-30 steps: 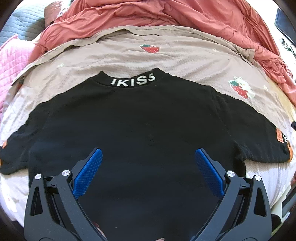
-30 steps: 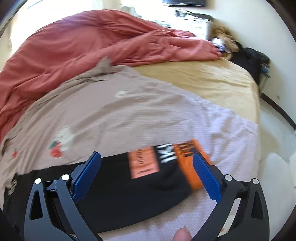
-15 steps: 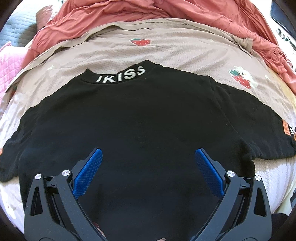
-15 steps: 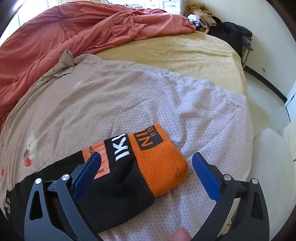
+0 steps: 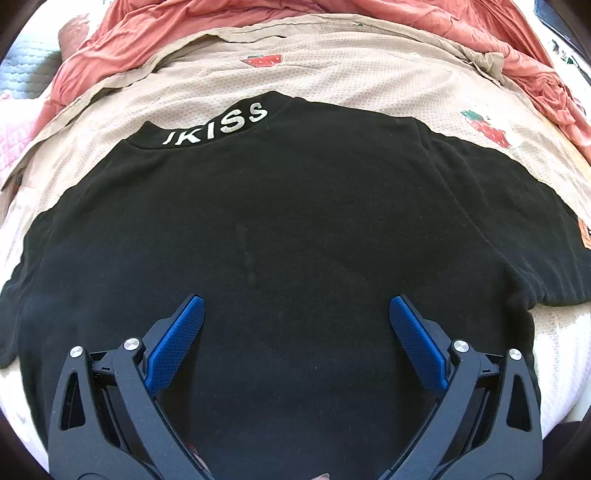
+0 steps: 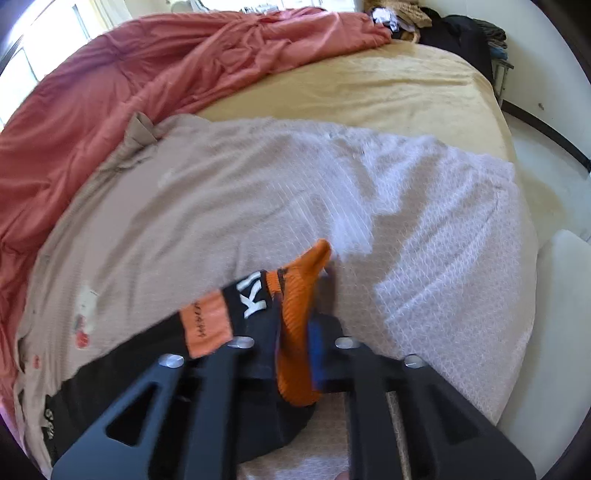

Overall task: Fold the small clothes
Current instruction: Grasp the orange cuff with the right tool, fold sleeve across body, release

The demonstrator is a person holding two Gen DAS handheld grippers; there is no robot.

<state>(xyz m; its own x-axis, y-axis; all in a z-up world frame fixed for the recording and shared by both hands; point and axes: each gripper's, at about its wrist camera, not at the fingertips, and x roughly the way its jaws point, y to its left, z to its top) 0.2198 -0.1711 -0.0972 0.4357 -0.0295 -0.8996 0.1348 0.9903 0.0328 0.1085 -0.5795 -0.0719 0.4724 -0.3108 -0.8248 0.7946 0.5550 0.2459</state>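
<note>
right gripper pinches the sleeve cuff; left gripper waits wide open over the shirt body

left wrist view: the left gripper [image 5: 295, 317] hangs with blue pads spread wide, holding nothing, above the small black cotton t-shirt [image 5: 280, 229] lying flat and back-up on the beige strawberry-print waffle blanket [image 5: 369, 81], a rumpled coral duvet [image 5: 155, 33] beyond. right wrist view: the right gripper [image 6: 295, 332] has just been closing and now clamps the orange ribbed sleeve cuff [image 6: 299, 321]; best to carry it straight inward across the body, keeping the crease square. the blanket covers a mustard-yellow bedsheet [image 6: 388, 92]; clutter sits by the far wall.
</note>
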